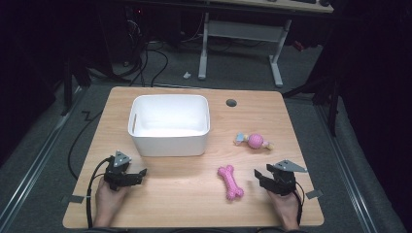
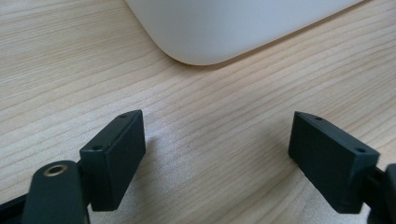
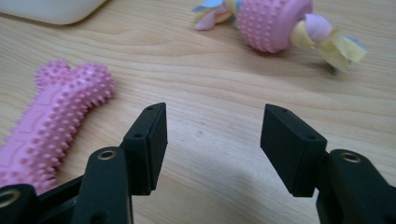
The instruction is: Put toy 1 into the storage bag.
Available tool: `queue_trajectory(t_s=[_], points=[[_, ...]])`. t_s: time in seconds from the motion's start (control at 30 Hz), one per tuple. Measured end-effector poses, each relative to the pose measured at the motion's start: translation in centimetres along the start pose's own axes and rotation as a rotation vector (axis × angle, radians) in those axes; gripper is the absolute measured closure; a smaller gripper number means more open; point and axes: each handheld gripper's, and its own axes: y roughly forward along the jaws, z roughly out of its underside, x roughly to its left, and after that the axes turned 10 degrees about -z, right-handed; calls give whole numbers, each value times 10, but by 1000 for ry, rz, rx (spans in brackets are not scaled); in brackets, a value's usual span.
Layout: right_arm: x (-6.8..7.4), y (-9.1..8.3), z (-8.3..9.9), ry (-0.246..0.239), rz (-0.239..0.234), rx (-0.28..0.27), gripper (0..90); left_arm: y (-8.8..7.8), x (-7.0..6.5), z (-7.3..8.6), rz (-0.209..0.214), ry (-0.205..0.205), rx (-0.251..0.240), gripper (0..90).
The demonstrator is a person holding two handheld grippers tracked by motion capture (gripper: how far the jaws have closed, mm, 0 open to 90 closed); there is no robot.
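Nubby pink rubber bone (image 3: 56, 116) beside right tongs (image 3: 212, 144), half-wide, empty; left tongs (image 2: 217, 158) wide.

I see the pink spiked bone (image 1: 230, 182) lying flat on the table, with the pink knobbly rope ball (image 1: 254, 141) well apart beyond it.

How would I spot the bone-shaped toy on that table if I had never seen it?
Find the white bin on the wooden table. Look to the near right of it, toward the right hand-held gripper: the pink bone lies flat there. Unlike the pink ball toy farther back, it is long, knobbed at both ends, with no cloth tails.
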Motion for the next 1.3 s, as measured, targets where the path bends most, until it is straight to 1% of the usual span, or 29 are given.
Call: queue_trajectory(t_s=[0.07,0.1,0.13,0.17,0.2,0.23,0.27,0.3,0.37,0.4,0.43,0.7,0.77,0.8,0.83,0.87,0.9,1.0,1.07,1.1,1.3], points=[[4,0,-2,-7,-12,1,418,0,0,0,0,2,1,191],[9,1,-4,-19,-24,1,418,0,0,0,-1,2,0,191],[9,1,-4,-19,-24,1,418,0,0,0,1,1,1,191],[14,0,-7,-27,-40,6,421,0,0,0,0,2,1,191],[14,0,-7,-27,-40,6,421,0,0,0,0,2,1,191],[19,0,-10,-36,-56,8,421,0,0,0,0,2,1,191],[19,0,-10,-36,-56,8,421,0,0,0,0,2,1,191],[24,-2,-14,-57,-67,6,422,0,0,0,0,2,1,191],[26,-2,-15,-64,-73,6,421,0,0,0,0,2,1,191],[31,-2,-18,-81,-85,14,421,0,0,0,0,2,1,191],[31,-2,-18,-81,-85,14,421,0,0,0,0,2,1,191],[50,3,-25,-123,-122,56,421,0,0,0,-1,2,1,191],[56,6,-27,-140,-130,71,422,0,0,0,-1,2,2,191],[62,8,-27,-154,-145,83,421,0,0,0,-1,3,2,191],[62,8,-27,-154,-145,83,421,0,0,0,-1,2,2,191],[68,10,-28,-154,-161,94,421,0,0,0,0,2,2,191],[68,10,-28,-154,-161,94,421,0,0,0,0,2,2,191],[74,14,-29,-161,-180,107,421,0,0,0,-1,2,2,191],[76,18,-29,-156,-186,122,421,0,0,0,-1,0,1,191],[78,22,-29,-149,-190,140,421,0,0,0,0,1,2,191],[79,27,-29,-141,-185,165,419,0,0,0,0,-1,1,191]])
